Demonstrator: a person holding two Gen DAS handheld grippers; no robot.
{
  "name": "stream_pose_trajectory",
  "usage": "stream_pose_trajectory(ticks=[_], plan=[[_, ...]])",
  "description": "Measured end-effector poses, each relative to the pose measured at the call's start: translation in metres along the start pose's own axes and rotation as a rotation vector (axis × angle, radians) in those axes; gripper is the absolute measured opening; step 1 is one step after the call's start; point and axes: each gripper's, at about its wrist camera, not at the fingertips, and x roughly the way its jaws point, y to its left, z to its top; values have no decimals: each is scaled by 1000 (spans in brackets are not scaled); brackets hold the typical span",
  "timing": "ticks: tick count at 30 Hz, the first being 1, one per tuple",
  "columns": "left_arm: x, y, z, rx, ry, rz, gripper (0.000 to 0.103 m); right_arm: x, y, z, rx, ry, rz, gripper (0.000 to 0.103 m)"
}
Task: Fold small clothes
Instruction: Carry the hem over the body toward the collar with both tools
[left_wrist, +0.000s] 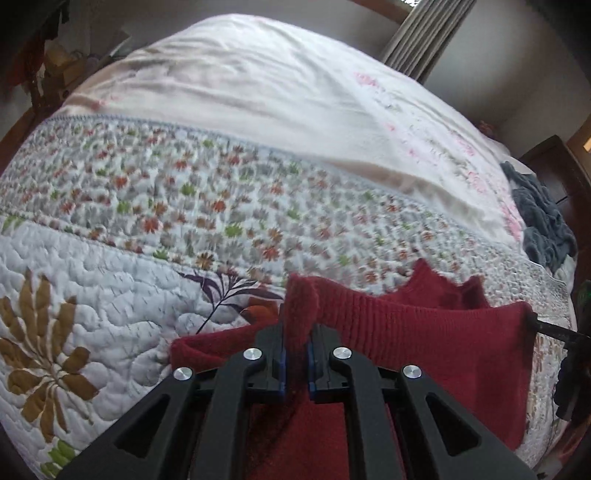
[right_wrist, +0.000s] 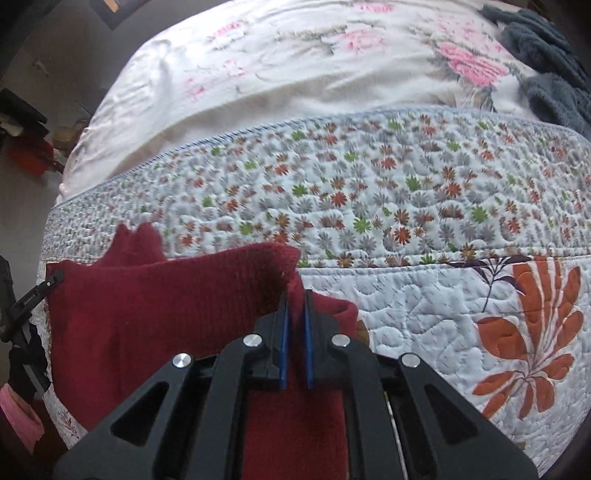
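A dark red knitted garment (left_wrist: 424, 343) hangs stretched between both grippers above the quilted bedspread (left_wrist: 110, 280). My left gripper (left_wrist: 295, 332) is shut on one upper corner of it, the knit bunched between the blue pads. In the right wrist view the same red garment (right_wrist: 155, 317) spreads to the left, and my right gripper (right_wrist: 296, 299) is shut on its other upper corner. Each gripper shows at the far edge of the other's view: the right gripper (left_wrist: 554, 332) and the left gripper (right_wrist: 37, 295), both pinching the cloth. A folded layer peeks up behind the top edge.
The bed carries a floral quilt (right_wrist: 406, 192) and a white sheet (left_wrist: 277, 92) with pink flowers beyond it. A dark grey fuzzy blanket (right_wrist: 546, 62) lies bunched at the bed's far right. A curtain (left_wrist: 424, 33) and dark wooden furniture (left_wrist: 554, 166) stand past the bed.
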Motion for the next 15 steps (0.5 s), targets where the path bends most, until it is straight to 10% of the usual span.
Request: stream_pose_trajectory(ticks=[10,15], plan=[[17,19,3,-73,56,-4,26,20,2,1,14,67,-10,29],[-39,30,-2,-124,-59,29,47,-29,-6,-22,84,4,106,47]])
